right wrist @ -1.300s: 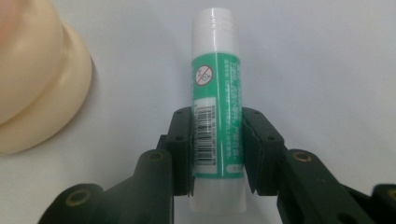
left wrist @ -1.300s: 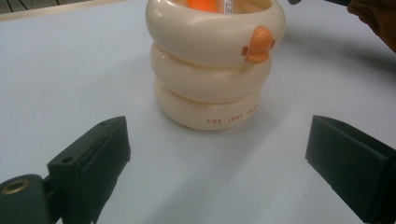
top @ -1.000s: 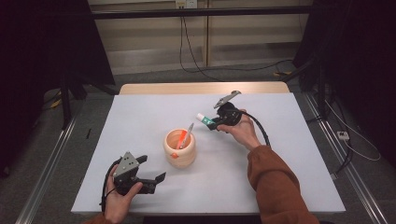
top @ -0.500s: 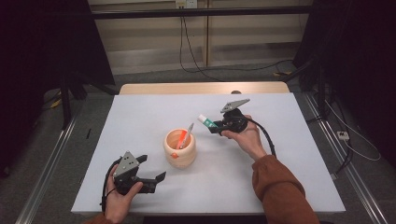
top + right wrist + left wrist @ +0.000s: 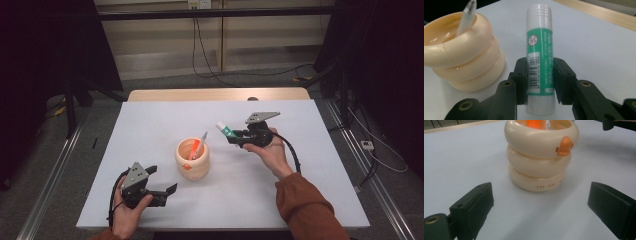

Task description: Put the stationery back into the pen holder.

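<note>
The right gripper (image 5: 540,77) clamps its fingers on the glue stick (image 5: 540,60), held above the worktop (image 5: 310,200) just beside the ringed cup (image 5: 192,159). Gripped low, the stick could tilt and strike the cup's rim. The left gripper's (image 5: 544,207) fingers stand apart, empty.

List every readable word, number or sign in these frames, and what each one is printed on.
"THE JOBE SWE": small brown letters on the bottom ring of the cream holder; they run out of sight around the curve.
Crossed-circle sign: on the green label of the glue stick clamped in the right gripper.
Barcode and fine print on that label: too small to read.
</note>
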The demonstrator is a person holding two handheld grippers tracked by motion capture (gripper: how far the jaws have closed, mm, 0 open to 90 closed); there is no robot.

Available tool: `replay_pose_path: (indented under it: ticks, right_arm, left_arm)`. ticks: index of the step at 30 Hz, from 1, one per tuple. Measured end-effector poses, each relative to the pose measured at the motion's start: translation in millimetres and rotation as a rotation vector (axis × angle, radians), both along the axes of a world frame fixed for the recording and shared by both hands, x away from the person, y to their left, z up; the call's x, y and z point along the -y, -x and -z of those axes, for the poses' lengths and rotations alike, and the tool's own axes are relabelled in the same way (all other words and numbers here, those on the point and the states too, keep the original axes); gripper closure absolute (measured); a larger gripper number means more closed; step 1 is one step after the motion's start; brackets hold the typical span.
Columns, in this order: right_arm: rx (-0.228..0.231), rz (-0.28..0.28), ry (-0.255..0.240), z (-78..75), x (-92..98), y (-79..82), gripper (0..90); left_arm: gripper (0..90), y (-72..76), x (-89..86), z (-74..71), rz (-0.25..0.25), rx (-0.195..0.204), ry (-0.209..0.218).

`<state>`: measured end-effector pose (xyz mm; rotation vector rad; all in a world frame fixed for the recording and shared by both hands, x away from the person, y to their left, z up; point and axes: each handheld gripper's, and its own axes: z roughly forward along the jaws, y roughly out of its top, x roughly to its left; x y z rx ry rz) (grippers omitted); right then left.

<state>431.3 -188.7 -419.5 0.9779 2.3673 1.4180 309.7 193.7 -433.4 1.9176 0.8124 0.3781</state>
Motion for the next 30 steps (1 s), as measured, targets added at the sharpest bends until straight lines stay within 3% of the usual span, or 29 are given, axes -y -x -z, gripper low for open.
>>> replay_pose_path:
  ticks: [8,12,16,30]
  right_arm:
    - [0.036,-0.006,-0.048,-0.3,2.5,18.7,67.2]
    - [0.072,0.0,-0.108,-2.8,3.7,26.2,67.3]
    - [0.094,-0.008,-0.138,-3.9,1.2,32.2,67.2]
    - [0.165,-0.059,-0.237,-10.0,-13.1,44.3,67.2]
  left_arm:
    - [6.4,-0.5,0.4,-2.6,-0.004,0.003,0.01]
    - [6.4,-0.9,0.7,-2.3,-0.001,0.006,0.001]
    - [6.4,-0.5,0.3,-2.6,-0.002,0.011,-0.001]
    - [6.4,-1.5,-1.9,-1.2,-0.01,0.008,0.006]
